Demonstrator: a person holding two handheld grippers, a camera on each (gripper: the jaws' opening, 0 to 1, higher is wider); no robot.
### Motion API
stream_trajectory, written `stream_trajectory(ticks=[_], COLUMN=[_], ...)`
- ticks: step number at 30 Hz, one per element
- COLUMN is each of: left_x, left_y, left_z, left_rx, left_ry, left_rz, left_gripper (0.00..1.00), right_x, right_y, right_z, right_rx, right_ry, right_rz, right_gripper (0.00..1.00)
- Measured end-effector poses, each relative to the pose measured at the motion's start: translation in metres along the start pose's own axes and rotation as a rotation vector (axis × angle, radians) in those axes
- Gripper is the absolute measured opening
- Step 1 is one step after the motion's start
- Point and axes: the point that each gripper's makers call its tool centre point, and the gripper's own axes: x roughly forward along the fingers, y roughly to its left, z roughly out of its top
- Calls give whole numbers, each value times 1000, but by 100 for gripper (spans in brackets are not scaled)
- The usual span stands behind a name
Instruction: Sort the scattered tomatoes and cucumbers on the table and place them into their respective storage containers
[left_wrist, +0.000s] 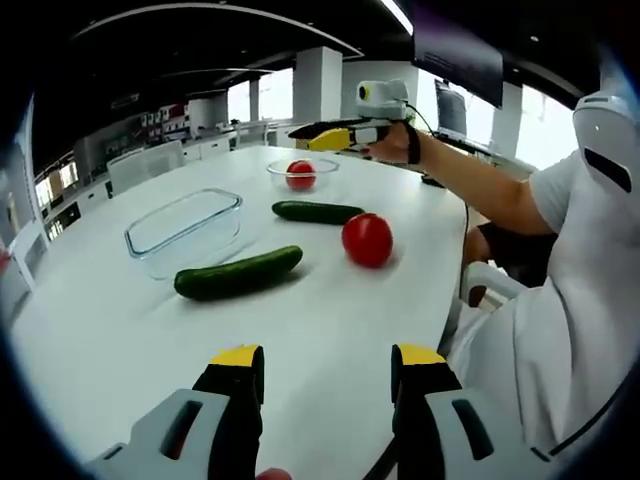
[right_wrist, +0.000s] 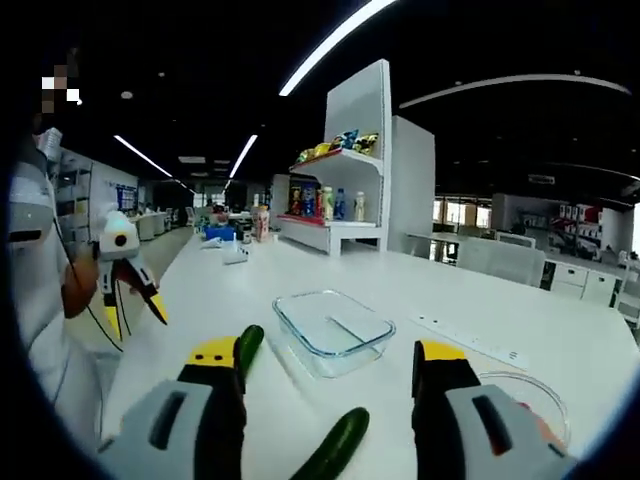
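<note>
Left gripper view has my left gripper spread wide and empty, low over the white table. Just ahead and slightly left of the jaws lies the nearest cucumber, dark green and smooth, long axis running crosswise to them, so I'd probably roll the wrist before closing. Behind it sits the rectangular glass container; the loose tomato is ahead to the right. My right gripper is released too, further off.
</note>
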Motion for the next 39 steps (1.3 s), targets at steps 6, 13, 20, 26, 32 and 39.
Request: stream_trajectory(ticks=[6, 13, 20, 26, 32, 39], left_x=[-1, -2, -2, 0, 2, 2], left_y=[-1, 0, 2, -3, -5, -5], left_z=[2, 2, 1, 6, 5, 3], left_rx=[9, 9, 7, 27, 30, 27], left_ry=[-6, -5, 1, -4, 4, 10], left_rz=[-5, -3, 5, -15, -19, -18], left_gripper=[51, 51, 51, 51, 51, 51], right_x=[-5, -17, -26, -32, -31, -32], right_y=[30, 58, 73, 96, 105, 111], right_z=[-10, -14, -24, -29, -41, -55], right_rx=[-7, -24, -20, 2, -16, -30], right_ry=[-7, -34, -29, -38, 0, 23], right_rz=[114, 180, 213, 297, 306, 310], right_gripper=[69, 71, 72, 73, 73, 75])
